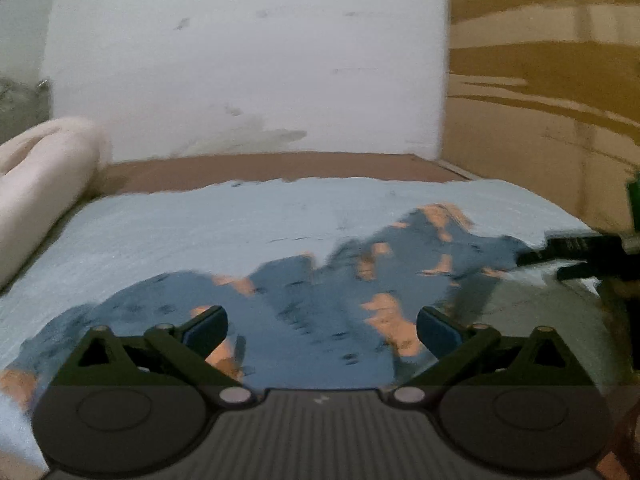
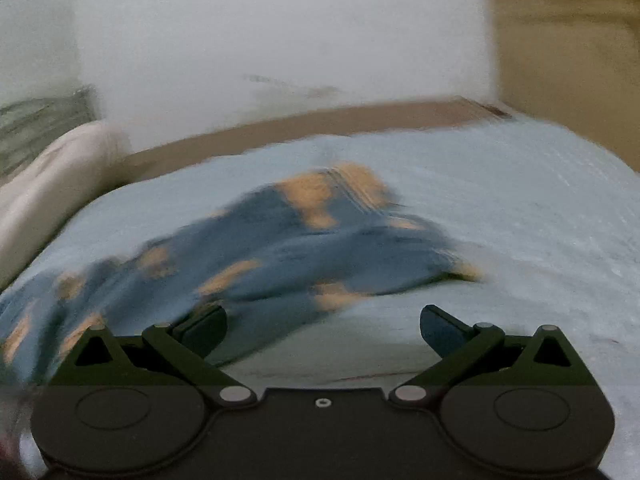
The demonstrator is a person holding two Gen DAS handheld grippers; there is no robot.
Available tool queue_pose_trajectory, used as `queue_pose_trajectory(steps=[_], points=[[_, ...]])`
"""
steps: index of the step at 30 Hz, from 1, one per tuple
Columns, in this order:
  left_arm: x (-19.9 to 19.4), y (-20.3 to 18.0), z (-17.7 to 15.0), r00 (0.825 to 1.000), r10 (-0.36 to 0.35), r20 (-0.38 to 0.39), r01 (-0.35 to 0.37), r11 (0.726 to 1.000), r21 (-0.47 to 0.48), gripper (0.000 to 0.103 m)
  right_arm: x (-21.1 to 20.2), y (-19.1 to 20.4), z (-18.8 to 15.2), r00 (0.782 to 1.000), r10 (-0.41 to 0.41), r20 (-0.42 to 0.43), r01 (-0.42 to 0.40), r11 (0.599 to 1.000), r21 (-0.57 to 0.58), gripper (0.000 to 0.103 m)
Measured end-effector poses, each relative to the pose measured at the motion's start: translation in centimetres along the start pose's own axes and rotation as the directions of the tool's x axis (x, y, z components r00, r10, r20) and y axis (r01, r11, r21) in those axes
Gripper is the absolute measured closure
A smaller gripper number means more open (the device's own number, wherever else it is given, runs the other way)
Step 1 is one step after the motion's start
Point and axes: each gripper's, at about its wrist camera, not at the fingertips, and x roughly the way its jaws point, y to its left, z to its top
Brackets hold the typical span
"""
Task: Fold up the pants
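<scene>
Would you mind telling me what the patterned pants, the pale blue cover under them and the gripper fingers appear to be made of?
Pants: soft woven or knit cloth, matte blue with orange patches; they lie in limp folds. Blur hides the weave.
Pale blue cover: likely textile bedding, matte, with a faintly ribbed surface.
Gripper fingers: dark rigid plastic, probably; smooth, dull linkages with metal-looking pivot pins.

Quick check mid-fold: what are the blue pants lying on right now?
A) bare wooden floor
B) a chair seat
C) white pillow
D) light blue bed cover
D: in both wrist views the blue pants with orange patches lie spread on the light blue bed cover.
</scene>
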Motion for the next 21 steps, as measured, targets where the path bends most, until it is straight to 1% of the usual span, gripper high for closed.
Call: queue_pose_trajectory(steps=[1,2,4,5,7,8,9,10,11,12,13,14,15,16,19,21], points=[[0.3,-1.0,0.0,1.000,-0.019,0.005,0.019,0.999,0.035,0.001,0.2,-1.3,0.3,1.000,-0.005,-0.013,0.006,0.998,0.060,0.001],[0.6,-1.9,0.0,0.999,-0.036,0.007,0.035,0.997,0.066,0.001,0.5,-3.0,0.5,1.000,0.013,-0.023,-0.009,0.990,0.139,0.002],[1.1,-3.9,0.0,0.997,-0.077,0.009,0.076,0.988,0.133,0.001,1.2,-6.1,0.8,0.996,0.087,-0.020,-0.077,0.954,0.291,0.009],[1.3,-4.9,0.0,0.995,-0.104,0.009,0.101,0.981,0.164,0.004,1.5,-7.0,0.9,0.994,0.108,-0.016,-0.096,0.936,0.339,0.011],[1.9,-6.7,0.1,0.988,-0.153,-0.003,0.149,0.961,0.233,0.013,2.5,-8.9,1.2,0.988,0.152,-0.003,-0.136,0.891,0.433,0.022],[2.4,-7.7,0.1,0.984,-0.176,-0.017,0.174,0.946,0.273,0.020,2.8,-9.2,1.4,0.986,0.168,0.003,-0.151,0.875,0.461,0.026],[2.7,-8.6,-0.1,0.981,-0.192,-0.026,0.190,0.934,0.302,0.029,3.2,-9.8,1.6,0.983,0.183,0.014,-0.166,0.853,0.495,0.035],[3.0,-9.5,-0.2,0.977,-0.208,-0.041,0.209,0.920,0.333,0.032,3.5,-9.9,1.9,0.981,0.195,0.020,-0.177,0.836,0.520,0.046],[3.6,-10.4,-0.2,0.974,-0.217,-0.059,0.223,0.907,0.357,0.038,3.8,-10.0,2.2,0.979,0.203,0.019,-0.181,0.822,0.539,0.052],[4.2,-11.2,-0.2,0.973,-0.217,-0.082,0.232,0.897,0.375,0.040,4.1,-10.0,2.5,0.979,0.205,0.018,-0.180,0.815,0.550,0.061],[4.9,-12.1,-0.3,0.973,-0.204,-0.107,0.229,0.891,0.392,0.040,4.3,-10.0,2.7,0.979,0.205,0.017,-0.180,0.813,0.554,0.072],[5.5,-12.6,-0.4,0.975,-0.189,-0.120,0.222,0.887,0.404,0.041,4.8,-10.0,3.3,0.979,0.204,0.013,-0.177,0.813,0.554,0.078],[6.0,-13.2,-0.6,0.976,-0.168,-0.135,0.210,0.883,0.420,0.041,4.9,-9.9,3.7,0.980,0.197,0.015,-0.173,0.821,0.544,0.094],[6.6,-13.7,-0.6,0.977,-0.147,-0.152,0.200,0.877,0.438,0.041,4.9,-9.8,4.3,0.981,0.192,0.018,-0.173,0.834,0.524,0.100],[7.1,-13.9,-0.7,0.978,-0.104,-0.181,0.177,0.875,0.451,0.041,4.2,-9.2,6.4,0.983,0.182,0.031,-0.177,0.883,0.435,0.103],[7.1,-13.9,-0.7,0.973,-0.114,-0.200,0.193,0.878,0.437,0.041,2.5,-8.5,8.0,0.983,0.168,0.070,-0.182,0.922,0.341,0.103]])
